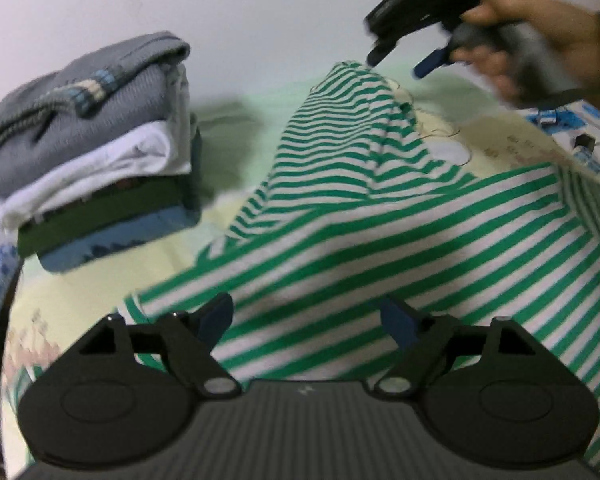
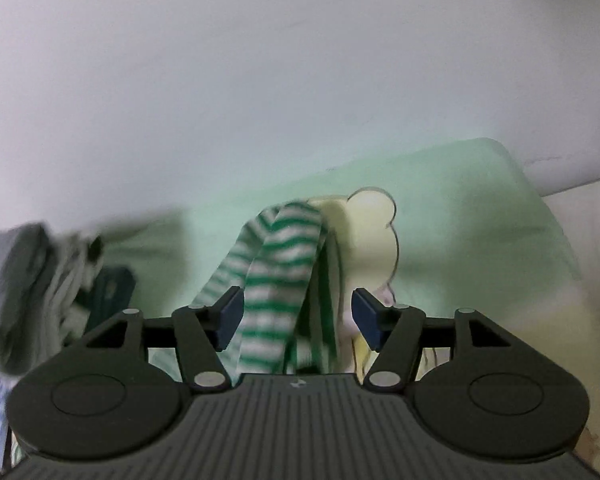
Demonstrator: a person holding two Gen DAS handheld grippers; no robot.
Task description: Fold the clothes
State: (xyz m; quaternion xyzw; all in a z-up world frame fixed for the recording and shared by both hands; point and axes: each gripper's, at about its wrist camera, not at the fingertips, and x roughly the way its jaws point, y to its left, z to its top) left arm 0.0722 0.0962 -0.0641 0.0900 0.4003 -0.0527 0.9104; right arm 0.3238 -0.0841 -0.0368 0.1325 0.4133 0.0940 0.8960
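1. Green-and-white striped garment [image 1: 380,240] spread over the pale printed bedspread [image 1: 80,292], body lying fairly flat toward the near side, one sleeve or corner rising to a peak at the far end
2. Same striped cloth in the right wrist view [image 2: 276,276], standing up in a blurred fold between the blue pads but not pinched by them
3. Right gripper [image 2: 298,314] wide open, nothing held; seen from the left wrist view [image 1: 396,62] in a person's hand [image 1: 540,40], just above the raised peak of cloth
4. Left gripper [image 1: 312,320] spread wide too, hovering over the near part of the garment, pads clear of the fabric
5. Stack of folded clothes [image 1: 88,152] to the left, grey knit on top, white, dark green and blue beneath, well apart from the striped piece
6. Progress, as a judgement: several items finished and piled, striped garment barely begun, no neat fold visible; sleeve tuck, body folds and placing on the pile all left to do
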